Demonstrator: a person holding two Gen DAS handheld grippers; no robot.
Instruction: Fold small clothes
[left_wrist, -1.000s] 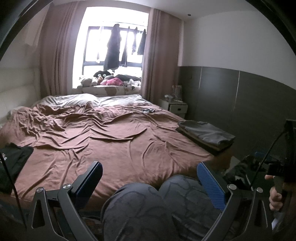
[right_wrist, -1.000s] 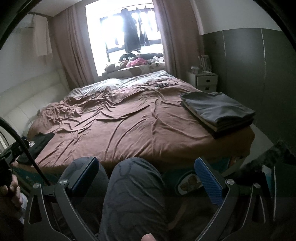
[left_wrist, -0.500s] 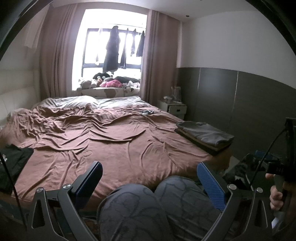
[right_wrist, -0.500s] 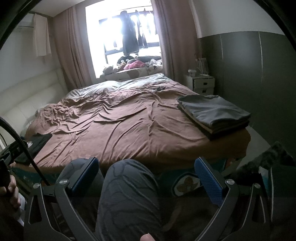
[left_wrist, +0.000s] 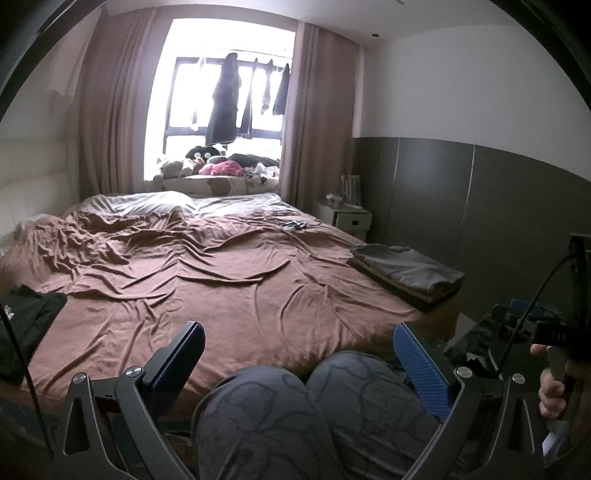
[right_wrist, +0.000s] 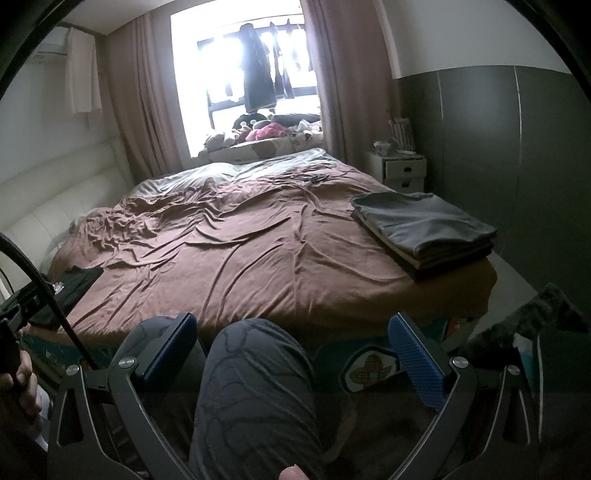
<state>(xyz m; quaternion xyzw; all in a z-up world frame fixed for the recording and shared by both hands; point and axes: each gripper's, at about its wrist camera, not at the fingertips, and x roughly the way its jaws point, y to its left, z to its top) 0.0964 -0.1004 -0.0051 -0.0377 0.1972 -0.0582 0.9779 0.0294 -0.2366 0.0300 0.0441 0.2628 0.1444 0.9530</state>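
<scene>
Both grippers wide open, empty: left gripper (left_wrist: 297, 345), right gripper (right_wrist: 291, 334) | change: views rose slightly, I grabbed nothing | folded stack (right_wrist: 424, 227) on bed's (right_wrist: 236, 254) right edge; black garment (left_wrist: 27, 325) unfolded at left, likely next.

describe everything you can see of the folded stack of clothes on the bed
The folded stack of clothes lies flat at the right edge of the brown bedsheet, near the foot corner. A soft grey garment lies on top, tan and darker layers showing beneath. Its edges line up neatly. Only the sheet touches it; both grippers are well clear.
</scene>
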